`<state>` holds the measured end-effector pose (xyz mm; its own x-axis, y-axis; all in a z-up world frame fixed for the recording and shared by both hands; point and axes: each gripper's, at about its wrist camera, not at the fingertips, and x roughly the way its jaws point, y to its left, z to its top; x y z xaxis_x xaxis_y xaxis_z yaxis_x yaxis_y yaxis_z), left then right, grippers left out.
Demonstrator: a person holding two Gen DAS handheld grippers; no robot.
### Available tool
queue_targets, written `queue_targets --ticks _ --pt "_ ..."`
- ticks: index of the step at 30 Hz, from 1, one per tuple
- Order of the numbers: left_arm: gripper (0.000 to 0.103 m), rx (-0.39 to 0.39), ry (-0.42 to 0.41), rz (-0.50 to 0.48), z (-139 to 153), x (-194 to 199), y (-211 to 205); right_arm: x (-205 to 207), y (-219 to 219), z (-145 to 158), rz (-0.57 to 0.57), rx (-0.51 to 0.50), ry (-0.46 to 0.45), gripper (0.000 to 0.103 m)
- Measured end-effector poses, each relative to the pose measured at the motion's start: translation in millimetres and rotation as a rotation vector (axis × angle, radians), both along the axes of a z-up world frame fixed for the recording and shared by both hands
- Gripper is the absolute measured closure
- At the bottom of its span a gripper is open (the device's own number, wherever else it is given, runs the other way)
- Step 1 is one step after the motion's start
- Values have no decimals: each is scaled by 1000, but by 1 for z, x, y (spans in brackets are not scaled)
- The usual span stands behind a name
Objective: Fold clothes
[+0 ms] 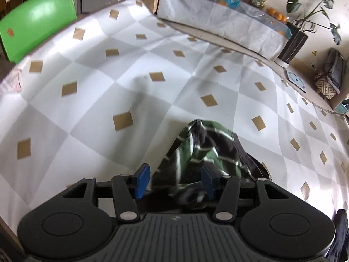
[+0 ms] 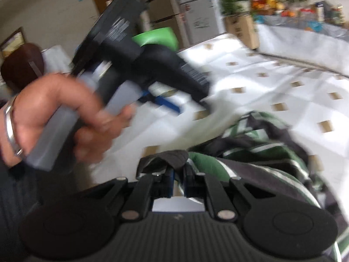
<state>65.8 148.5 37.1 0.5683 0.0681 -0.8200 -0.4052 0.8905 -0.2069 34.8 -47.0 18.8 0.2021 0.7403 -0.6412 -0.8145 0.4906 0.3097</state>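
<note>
Checkered tablecloth [image 1: 130, 69] blurs; right tongs [image 2: 177, 182] pinch half-hidden striped garment [image 2: 261, 152].

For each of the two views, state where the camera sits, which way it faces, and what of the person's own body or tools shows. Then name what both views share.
Left wrist: sits on the left gripper, faces down across the checked tablecloth to the green striped garment; jaws apart around the cloth; no hand visible.
Right wrist: sits on the right gripper, faces the same garment, jaws shut on its edge; the left hand holding its gripper shows at left.
Shared: garment, tablecloth, green chair, cluttered side table.
</note>
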Motion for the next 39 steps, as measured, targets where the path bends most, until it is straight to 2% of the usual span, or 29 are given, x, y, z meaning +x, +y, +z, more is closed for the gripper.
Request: queue_targets --ticks 4,5,7,9,11,15,20,24,30,34,39 --pt "52 -22 -12 -30 7 -2 2 -23 16 -2 109 -18 -7 88" --pt "52 -22 -12 -43 7 -4 1 -27 15 -1 109 -26 -17 80" --pt "52 -15 -12 -71 8 -6 -4 -26 10 2 84 -40 -32 79" --pt "51 -7 -4 -100 7 -8 -9 -20 0 5 31 -68 -56 74" --pt "46 -4 13 -127 2 -12 -15 -16 -13 7 -38 -98 -64 71" --pt "46 -21 65 -181 -15 -22 -28 -9 -39 9 -187 -169 -75 64" --pt "46 23 110 -250 -33 -41 -52 -15 -69 11 -385 -230 -79 58" --pt "46 25 125 -320 -43 -60 -69 -29 -93 8 -540 -218 -20 56" --pt "46 58 165 -379 -63 -91 -94 -46 -131 -7 -754 -178 123 54" --pt "46 57 174 -410 -74 -108 -104 -51 -148 -26 -862 -144 220 53" --pt "46 115 176 -481 -80 -121 -120 -57 -164 -47 -957 -92 335 52"
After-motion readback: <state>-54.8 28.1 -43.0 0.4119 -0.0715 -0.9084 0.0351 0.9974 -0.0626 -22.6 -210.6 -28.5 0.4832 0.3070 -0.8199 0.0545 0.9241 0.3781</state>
